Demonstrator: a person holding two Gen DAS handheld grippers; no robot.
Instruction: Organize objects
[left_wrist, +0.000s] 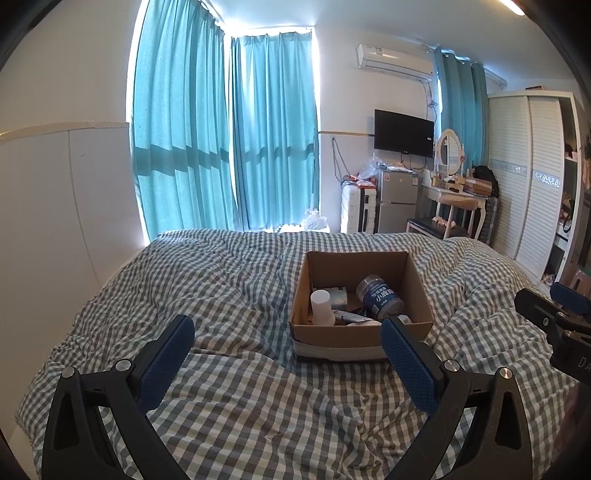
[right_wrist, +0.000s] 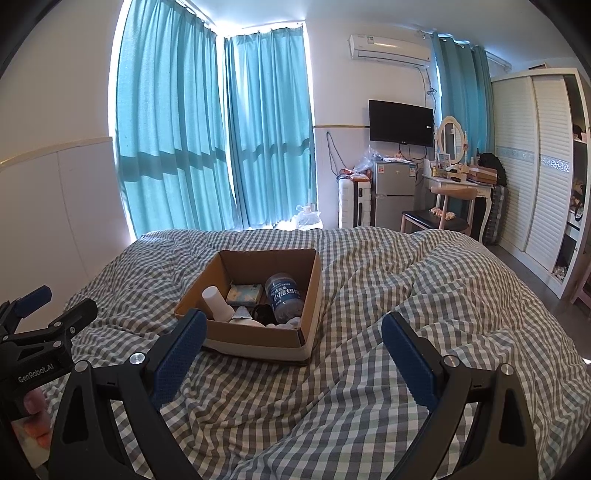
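Blue-padded jaws of the left gripper stand spread wide over a gingham-covered bed, holding nothing, with the open cardboard box just beyond the right-hand pad. From the right wrist, the right gripper is likewise wide open and empty, the same box sitting behind its left-hand pad, turned so one corner faces the lens. Inside, a blue-labelled clear jar lies tilted, its long axis running from the near wall up toward the far wall, base end highest; the right wrist view shows its label characters more fully. A white cup stands mouth-down near the box's left wall, seen also from the right wrist. The pale patterned packet against the far wall reads clearly from the right wrist, along with a dark round item and white bits at the near wall; from the left wrist the packet is half hidden behind the cup. Each camera catches the other gripper at its edge: the right one at far right in the left view, and the left one with fingertips of the holding hand in the right view. Beyond the bed hang teal curtains, with a wall television, small fridge and white wardrobe.
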